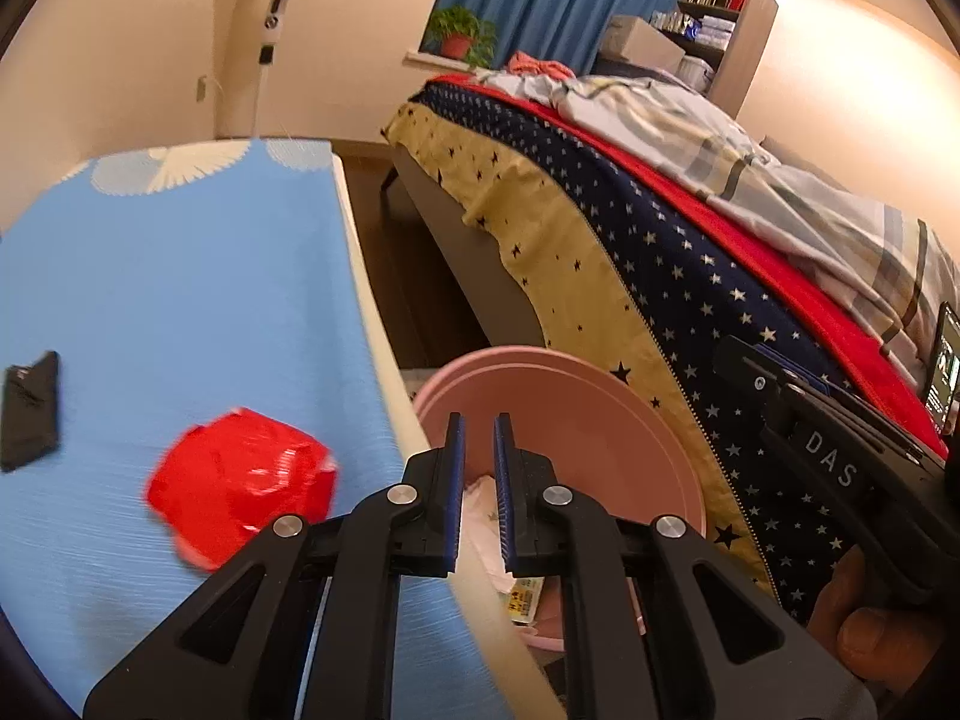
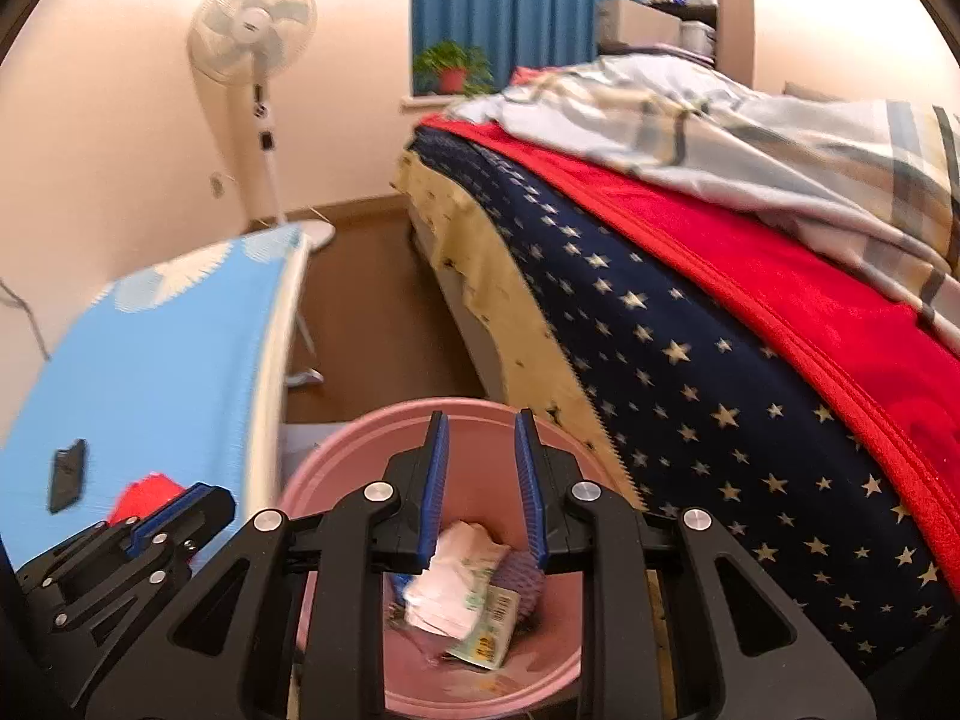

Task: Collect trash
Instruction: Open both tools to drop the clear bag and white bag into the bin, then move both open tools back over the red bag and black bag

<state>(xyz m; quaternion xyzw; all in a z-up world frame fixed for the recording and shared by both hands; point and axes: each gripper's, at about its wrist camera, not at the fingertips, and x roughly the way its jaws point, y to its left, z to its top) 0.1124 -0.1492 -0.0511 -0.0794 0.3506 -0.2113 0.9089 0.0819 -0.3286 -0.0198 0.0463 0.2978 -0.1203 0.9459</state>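
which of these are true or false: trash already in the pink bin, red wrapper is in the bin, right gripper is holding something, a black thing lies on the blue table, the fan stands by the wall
1. Trash already lies in the pink bin. True: crumpled paper sits at its bottom.
2. The red wrapper is in the bin. False: it lies on the blue table.
3. The right gripper holds something. False: its jaws stand apart with nothing between them, above the bin.
4. A black object lies on the blue table. True.
5. The fan stands by the wall. True.
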